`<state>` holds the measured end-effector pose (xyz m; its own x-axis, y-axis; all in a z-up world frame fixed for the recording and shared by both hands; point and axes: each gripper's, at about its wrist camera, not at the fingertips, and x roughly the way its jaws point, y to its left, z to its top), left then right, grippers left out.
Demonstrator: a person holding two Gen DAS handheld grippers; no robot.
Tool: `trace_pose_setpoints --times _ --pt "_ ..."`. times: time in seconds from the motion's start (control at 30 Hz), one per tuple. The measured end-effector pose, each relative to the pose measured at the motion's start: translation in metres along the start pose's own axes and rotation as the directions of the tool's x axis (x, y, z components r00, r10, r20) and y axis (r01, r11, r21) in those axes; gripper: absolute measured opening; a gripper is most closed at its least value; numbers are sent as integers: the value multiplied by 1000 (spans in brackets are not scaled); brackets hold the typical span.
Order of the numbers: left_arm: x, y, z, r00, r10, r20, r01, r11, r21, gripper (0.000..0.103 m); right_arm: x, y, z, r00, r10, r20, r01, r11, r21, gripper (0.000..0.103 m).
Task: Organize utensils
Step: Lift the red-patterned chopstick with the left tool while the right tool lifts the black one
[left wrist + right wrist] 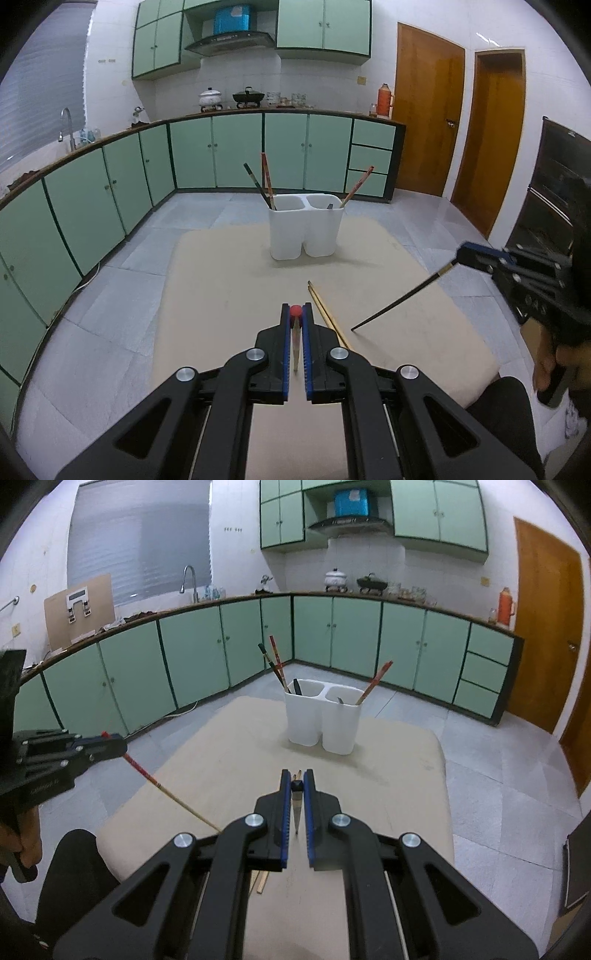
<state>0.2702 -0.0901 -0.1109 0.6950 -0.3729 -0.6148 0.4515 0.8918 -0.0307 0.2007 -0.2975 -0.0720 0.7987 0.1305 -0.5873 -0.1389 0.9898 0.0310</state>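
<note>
Far left, along the wall: green cabinets [92, 199] under a counter with a tap [66, 125]. On the floor, a beige mat [221, 280] carrying everything.

Left gripper [295, 317], seen from its own camera, clenched on a red-tipped chopstick [294, 332]: red end pinched at the fingertips, pale shaft hanging down between the blue pads. From the right camera, same left gripper [118, 747] at the left edge, over the mat's left side, the chopstick [166, 794] slanting down to the right with its point low near the mat's near edge; cannot tell whether it touches.

Just right of the left gripper, a pair of bamboo chopsticks [327, 314] lying flat on the mat, side by side, touching, near the near edge.

Toward the far edge, about mid-width: a white holder [304, 229] with two compartments, upright. Left compartment: a dark chopstick [256, 184] and a red one [266, 177], leaning left. Right compartment: a red chopstick [358, 184] leaning right, plus a short dark piece, too small to tell.

Right gripper [296, 786], clenched on a black chopstick [296, 812], end gripped at the tips, shaft hanging down. From the left camera, right gripper [461, 254] over the mat's right edge, black chopstick [402, 295] sloping down-left, tip just at or above the mat. Held by a hand [554, 358].

Far right: wooden doors [428, 110].
</note>
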Motion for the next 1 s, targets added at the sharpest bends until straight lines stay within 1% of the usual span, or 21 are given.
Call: trace_pose_setpoints --times 0.17,0.3,0.53,0.77,1.0 --pt "6 -1 5 1000 -7 -7 7 1000 17 6 19 -2 27 999 18 -44 -20 999 -34 6" --pt "12 1 12 1000 -25 -17 25 1000 16 6 34 1 43 997 22 -72 -27 998 -64 6" --pt "19 3 24 998 -45 -32 46 999 26 6 50 -5 64 991 49 -123 -57 997 -57 6" --pt "20 6 45 997 -72 -38 73 997 27 6 38 -12 81 990 54 -134 -61 997 -50 6" --pt "22 18 80 994 -98 -41 99 995 18 6 21 -19 97 990 48 -132 -54 998 -45 6"
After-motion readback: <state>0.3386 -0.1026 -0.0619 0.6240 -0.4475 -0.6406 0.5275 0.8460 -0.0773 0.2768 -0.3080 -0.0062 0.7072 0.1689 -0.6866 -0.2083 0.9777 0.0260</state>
